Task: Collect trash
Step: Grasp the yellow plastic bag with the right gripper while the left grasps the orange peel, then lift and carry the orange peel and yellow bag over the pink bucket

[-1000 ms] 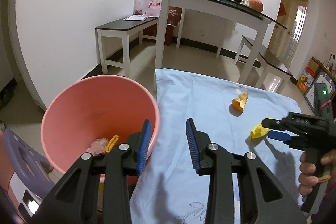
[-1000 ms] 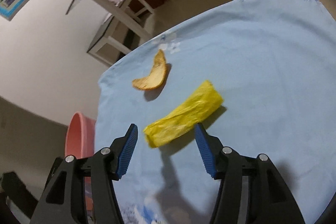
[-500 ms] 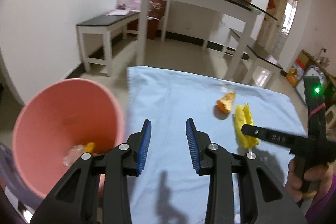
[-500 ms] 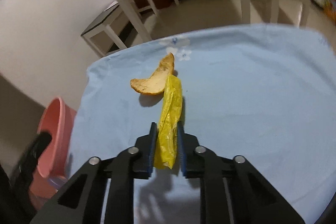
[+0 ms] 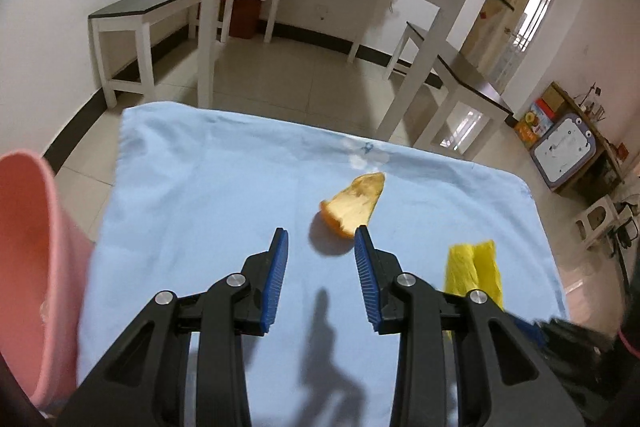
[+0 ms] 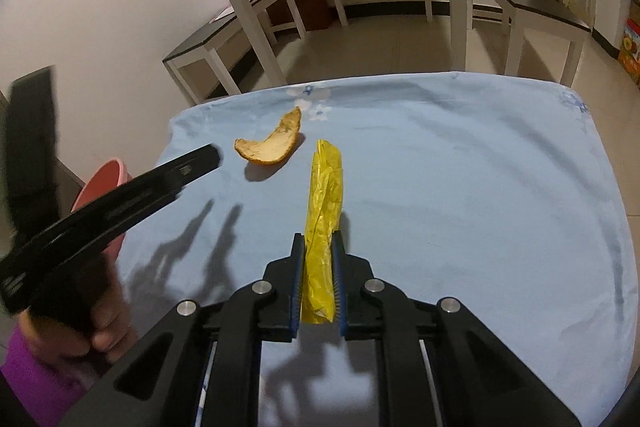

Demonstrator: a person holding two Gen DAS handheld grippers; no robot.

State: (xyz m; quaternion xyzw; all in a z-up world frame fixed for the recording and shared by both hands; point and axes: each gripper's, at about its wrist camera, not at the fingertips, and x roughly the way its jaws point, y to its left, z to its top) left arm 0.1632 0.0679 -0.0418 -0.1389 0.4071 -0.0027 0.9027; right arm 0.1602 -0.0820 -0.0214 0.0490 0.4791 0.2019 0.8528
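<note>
Left wrist view first: the left tongs (image 5: 320, 251) hang spread wide over the light blue cloth (image 5: 200, 187) that covers the surface, nothing between the blue pads, and the orange peel (image 5: 354, 205) lies just beyond them, its near edge close to the right-hand pad tip and its shadow falling in the gap ahead. Off to the right sits the yellow plastic wrapper (image 5: 474, 267), partly hidden behind the tong arm, with the dark blurred bulk of the other tool at the lower right edge. At the far left the pink bucket (image 5: 28, 259) shows its rim and inner wall, standing beside the cloth's edge. Over to the right wrist view: the right tongs (image 6: 317, 267) are closing on the yellow plastic wrapper (image 6: 322, 203), pads pressing its near end from both sides while the long strip stretches away across the cloth (image 6: 460, 187). The orange peel (image 6: 270, 145) curls just left of the wrapper's far tip, apart from it. The left tongs (image 6: 202, 157) reach in from the left, tip near the peel, gripped by a hand (image 6: 100, 323) in a purple sleeve (image 6: 28, 379), and the pink bucket (image 6: 106, 183) peeks out behind them off the cloth's left edge.
</note>
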